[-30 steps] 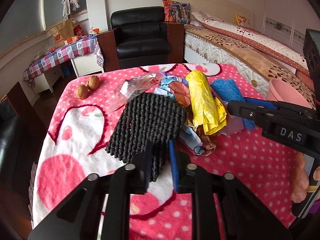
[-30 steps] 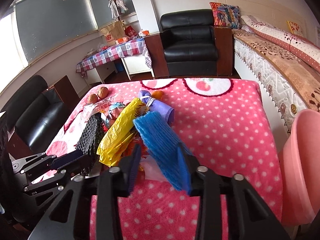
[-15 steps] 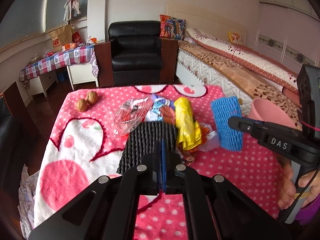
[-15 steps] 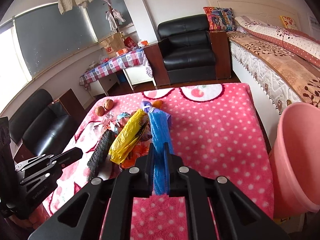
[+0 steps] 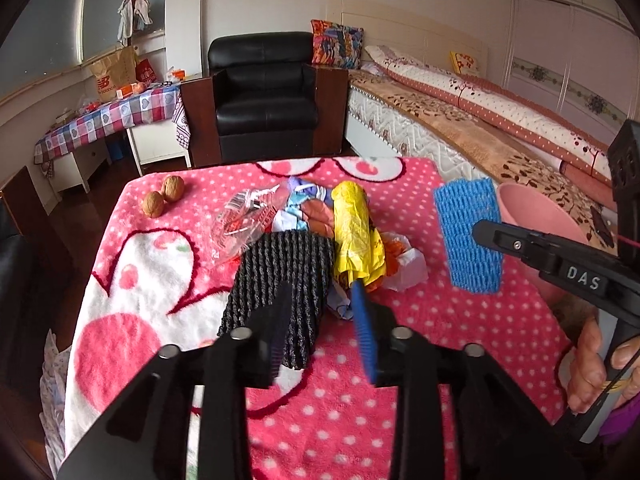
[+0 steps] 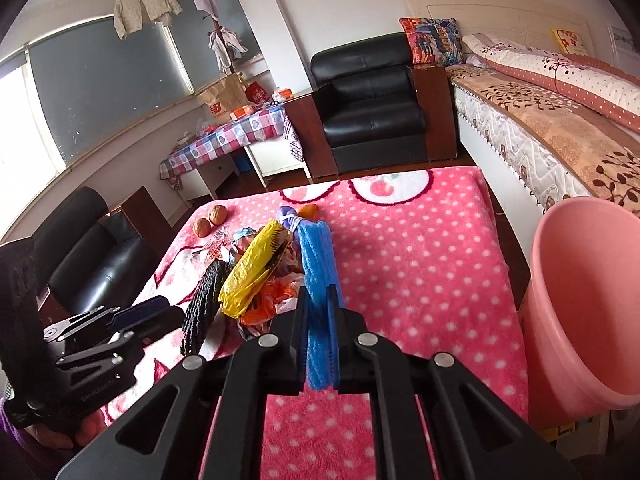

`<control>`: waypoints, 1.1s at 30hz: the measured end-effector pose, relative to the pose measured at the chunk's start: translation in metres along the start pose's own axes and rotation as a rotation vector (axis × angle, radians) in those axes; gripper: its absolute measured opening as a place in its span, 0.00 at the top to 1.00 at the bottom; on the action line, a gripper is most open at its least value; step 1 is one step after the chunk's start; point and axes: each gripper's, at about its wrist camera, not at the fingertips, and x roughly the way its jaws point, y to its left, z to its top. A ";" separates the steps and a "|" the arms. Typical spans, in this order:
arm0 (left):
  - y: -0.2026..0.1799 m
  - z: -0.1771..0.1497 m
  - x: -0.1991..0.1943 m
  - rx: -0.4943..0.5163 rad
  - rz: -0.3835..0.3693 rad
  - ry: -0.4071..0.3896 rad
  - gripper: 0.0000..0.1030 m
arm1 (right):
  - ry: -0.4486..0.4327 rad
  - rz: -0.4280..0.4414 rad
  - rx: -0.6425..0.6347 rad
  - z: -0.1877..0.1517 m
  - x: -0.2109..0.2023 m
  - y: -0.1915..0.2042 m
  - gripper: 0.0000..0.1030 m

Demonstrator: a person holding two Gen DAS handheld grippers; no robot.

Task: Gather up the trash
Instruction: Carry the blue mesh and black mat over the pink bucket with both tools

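Note:
My left gripper (image 5: 320,292) hangs over the near end of a black foam net (image 5: 280,264) that lies on the pink dotted blanket (image 5: 400,360). Its jaws are opening, and the pads stand apart without pressing the net. My right gripper (image 6: 318,292) is shut on a blue foam net (image 6: 318,256) and holds it above the blanket. In the left wrist view the blue foam net (image 5: 466,236) hangs to the right, close to the pink bin (image 5: 528,208). A yellow bag (image 5: 356,228), a clear wrapper (image 5: 244,216) and other crumpled scraps form a pile mid-table.
Two walnuts (image 5: 162,196) sit at the blanket's far left. The pink bin (image 6: 580,300) stands off the table's right edge, beside a bed (image 6: 560,128). A black armchair (image 5: 264,92) is beyond the table and a black sofa (image 6: 88,256) lies to its left.
My left gripper closed on the black net, then opened; the net lies on the blanket. My right gripper closed on the blue net and carried it up and to the right.

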 end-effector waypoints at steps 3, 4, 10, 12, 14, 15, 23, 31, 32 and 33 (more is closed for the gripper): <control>0.000 -0.002 0.008 0.003 0.025 0.022 0.67 | 0.007 0.004 0.004 -0.002 0.001 -0.002 0.92; -0.001 -0.003 0.012 0.007 0.039 0.031 0.67 | 0.010 0.006 0.007 -0.003 0.002 -0.003 0.92; -0.001 -0.008 0.024 0.037 0.095 0.046 0.67 | 0.020 0.011 0.007 -0.005 0.004 -0.006 0.92; 0.000 -0.009 0.023 0.036 0.097 0.047 0.68 | 0.018 0.012 0.007 -0.005 0.002 -0.006 0.92; 0.000 -0.009 0.021 0.045 0.102 0.041 0.85 | 0.014 0.014 0.010 -0.005 0.001 -0.007 0.92; -0.001 -0.009 0.021 0.048 0.102 0.043 0.88 | 0.012 0.015 0.011 -0.005 0.000 -0.007 0.92; -0.006 -0.003 0.000 0.044 0.071 0.006 0.93 | -0.017 0.025 0.018 -0.004 -0.011 -0.010 0.92; -0.029 0.020 -0.033 0.057 -0.013 -0.084 0.93 | -0.071 0.017 0.035 -0.001 -0.032 -0.017 0.92; -0.035 0.025 -0.037 0.063 -0.036 -0.096 0.93 | -0.083 0.011 0.037 0.000 -0.036 -0.020 0.92; -0.041 0.028 -0.039 0.071 -0.053 -0.106 0.93 | -0.091 0.006 0.039 0.000 -0.040 -0.022 0.92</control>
